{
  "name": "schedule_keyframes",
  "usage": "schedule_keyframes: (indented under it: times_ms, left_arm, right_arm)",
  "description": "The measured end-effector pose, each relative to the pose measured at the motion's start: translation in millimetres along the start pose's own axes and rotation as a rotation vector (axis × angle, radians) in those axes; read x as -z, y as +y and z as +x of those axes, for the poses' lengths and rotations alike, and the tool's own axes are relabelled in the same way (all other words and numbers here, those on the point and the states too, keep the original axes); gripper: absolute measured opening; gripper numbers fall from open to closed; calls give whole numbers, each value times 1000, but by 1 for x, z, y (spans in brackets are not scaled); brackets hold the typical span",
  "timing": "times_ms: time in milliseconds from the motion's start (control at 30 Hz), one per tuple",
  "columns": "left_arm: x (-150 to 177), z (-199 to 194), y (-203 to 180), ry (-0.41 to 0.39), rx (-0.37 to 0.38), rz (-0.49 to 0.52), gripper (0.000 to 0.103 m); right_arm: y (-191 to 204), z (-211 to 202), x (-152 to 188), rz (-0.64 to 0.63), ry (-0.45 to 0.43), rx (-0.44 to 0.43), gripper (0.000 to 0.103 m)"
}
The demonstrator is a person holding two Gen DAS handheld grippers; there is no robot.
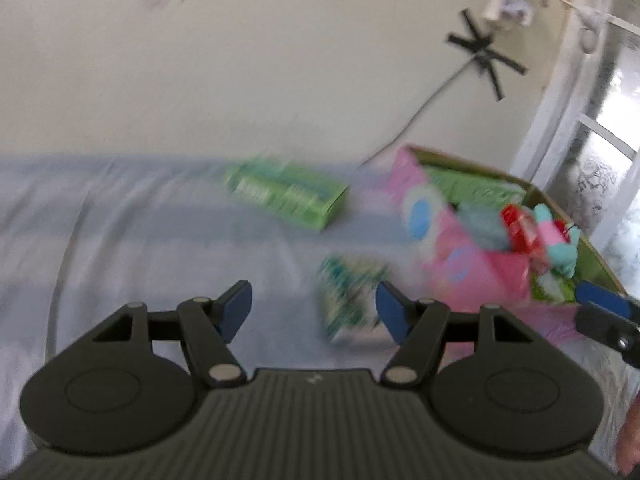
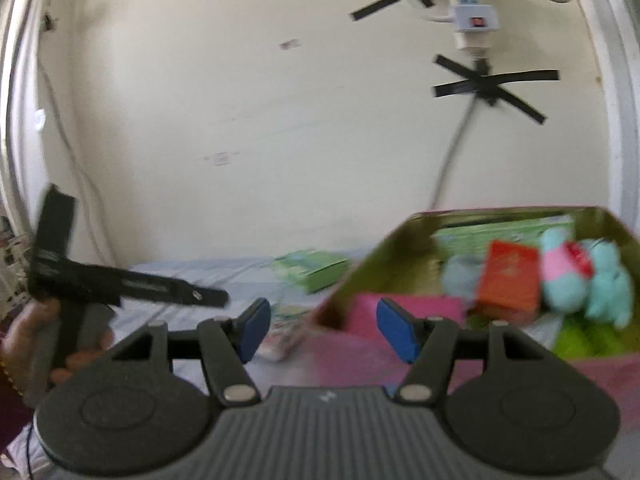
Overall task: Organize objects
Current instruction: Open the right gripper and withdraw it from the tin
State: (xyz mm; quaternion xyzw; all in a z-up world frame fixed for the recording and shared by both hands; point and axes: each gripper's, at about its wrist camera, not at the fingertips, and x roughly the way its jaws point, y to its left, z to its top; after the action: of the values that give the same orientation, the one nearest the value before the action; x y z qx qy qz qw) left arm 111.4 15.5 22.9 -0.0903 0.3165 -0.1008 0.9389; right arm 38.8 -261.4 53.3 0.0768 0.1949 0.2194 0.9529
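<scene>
Several items are already packed in the pink box; a green box and a small packet are left on the bed. The fingers of the left gripper and right gripper are held apart, empty.

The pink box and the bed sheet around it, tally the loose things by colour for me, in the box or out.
Green boxes: 2, one on the sheet, one inside the pink box
Green-and-white packet: 1, on the sheet
Red packet: 1, in the box
Teal and pink soft toys: 2 at least, blurred, in the box
Total: 6
</scene>
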Motion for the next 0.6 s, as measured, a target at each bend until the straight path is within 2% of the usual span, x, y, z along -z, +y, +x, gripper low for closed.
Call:
schedule_keyframes:
  times_ms: [67, 133, 267, 367, 500, 600]
  left_arm:
    - [7, 1, 11, 22, 17, -37, 70]
    - [13, 1, 16, 29, 37, -55, 70]
    - [15, 6, 25, 21, 43, -100, 70]
    - [20, 5, 36, -10, -23, -112, 70]
    - [23, 1, 49, -54, -132, -108, 70]
    - [27, 1, 59, -89, -174, -113, 70]
  right_arm:
    - [13, 1, 13, 25, 10, -40, 61]
    - [26, 12, 24, 26, 60, -80, 61]
    - [50, 41, 36, -38, 185, -70, 60]
    - [61, 60, 39, -61, 226, -46, 60]
    - [72, 78, 41, -98, 231, 7, 60]
    - [77, 88, 48, -92, 229, 41, 60]
